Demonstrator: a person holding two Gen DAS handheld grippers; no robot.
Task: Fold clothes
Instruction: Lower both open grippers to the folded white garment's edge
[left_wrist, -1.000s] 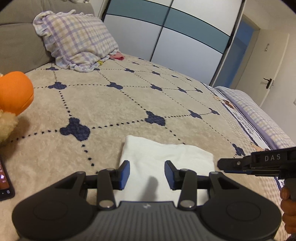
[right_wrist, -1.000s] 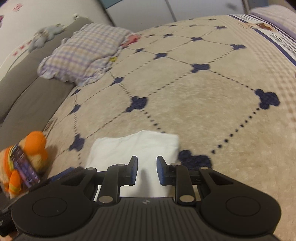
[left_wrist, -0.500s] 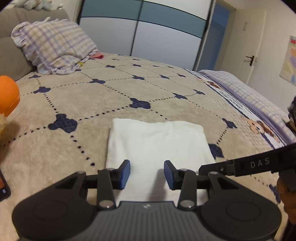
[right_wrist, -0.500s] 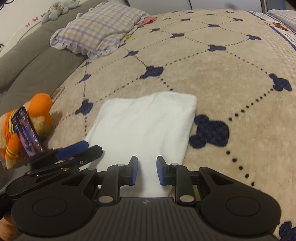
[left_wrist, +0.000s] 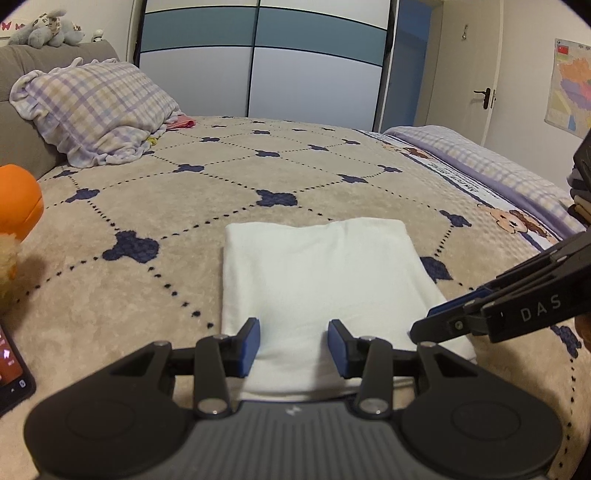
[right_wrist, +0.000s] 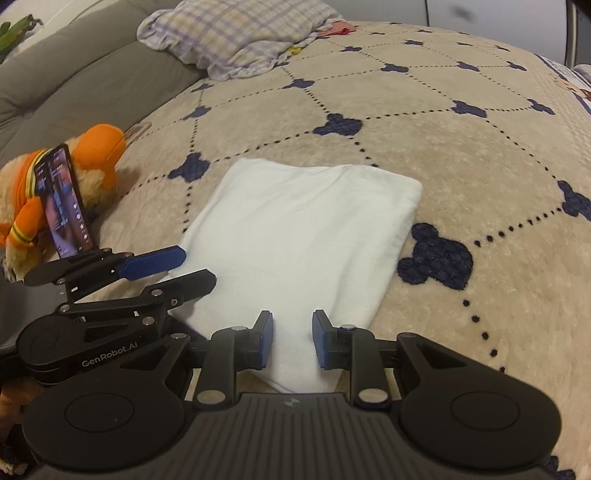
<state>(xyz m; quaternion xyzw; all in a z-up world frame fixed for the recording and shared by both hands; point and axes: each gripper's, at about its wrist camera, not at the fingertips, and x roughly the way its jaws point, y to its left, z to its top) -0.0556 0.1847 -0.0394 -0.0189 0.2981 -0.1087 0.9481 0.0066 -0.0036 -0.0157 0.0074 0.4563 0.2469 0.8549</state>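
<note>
Trouble could be coming if a gripper catches only the top layer, pulling the neat fold apart. White folded cloth (left_wrist: 317, 280) is lying flat on the beige bedspread (left_wrist: 332, 177), in the middle of both views. Left gripper (left_wrist: 293, 345) and right gripper (right_wrist: 291, 339) are hanging over its near edge, both spread apart, gripping nothing.

You see the white, soft cotton garment (left_wrist: 317, 280) folded into a neat, flat rectangle on the beige bed blanket with navy clover motifs (left_wrist: 207, 206), its far edge slightly rumpled, its long sides running away from you.
</note>
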